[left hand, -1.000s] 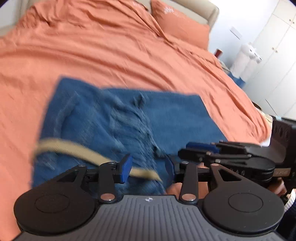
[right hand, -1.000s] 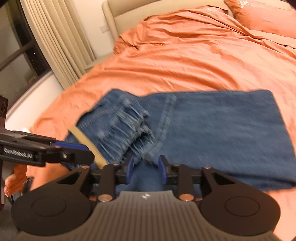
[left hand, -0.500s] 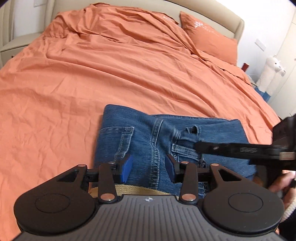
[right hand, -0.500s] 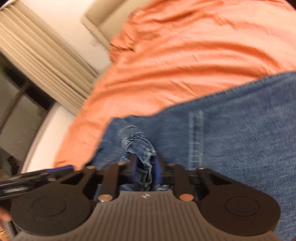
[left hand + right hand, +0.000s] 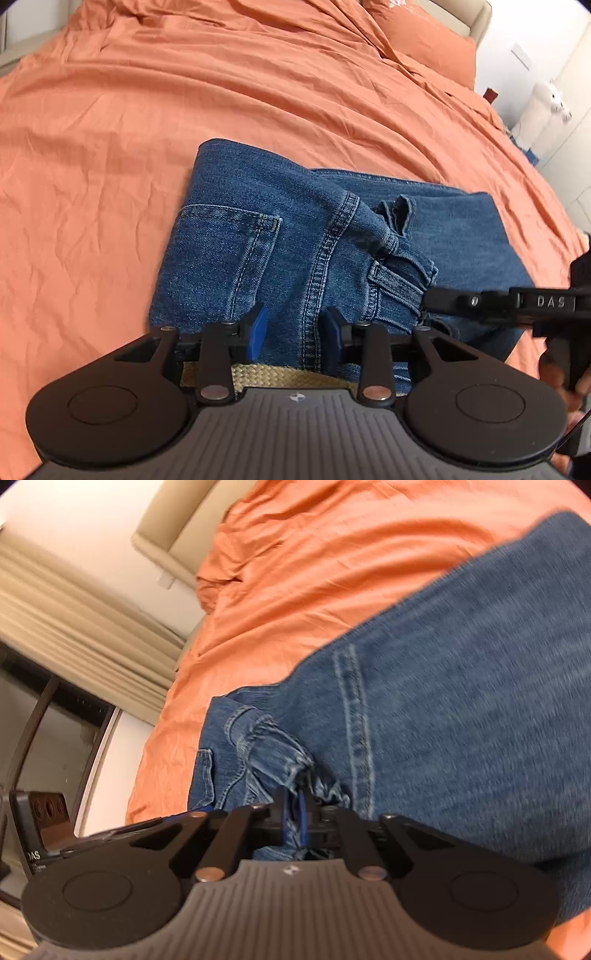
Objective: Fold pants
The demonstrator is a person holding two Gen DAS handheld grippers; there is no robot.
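Blue jeans [image 5: 258, 236] lie folded on the orange bed cover [image 5: 184, 81], back pocket and centre seam up, a tan woven belt [image 5: 273, 376] at the near waistband. My left gripper [image 5: 293, 330] is open, its blue pads straddling the seam just above the denim. My right gripper [image 5: 302, 812] is shut on a bunched fold of the jeans [image 5: 461, 701] near the waistband. It also shows in the left wrist view [image 5: 428, 299] reaching in from the right, tip at the belt loops.
An orange pillow [image 5: 424, 40] and beige headboard [image 5: 476, 14] lie at the far end. White plush toys [image 5: 543, 107] and cupboards stand at right. Curtains [image 5: 74, 613] and a window are left of the bed.
The waistband half has been folded over the frayed hems. My right gripper closed on bunched denim. My left gripper moved in close over the seam, still open.
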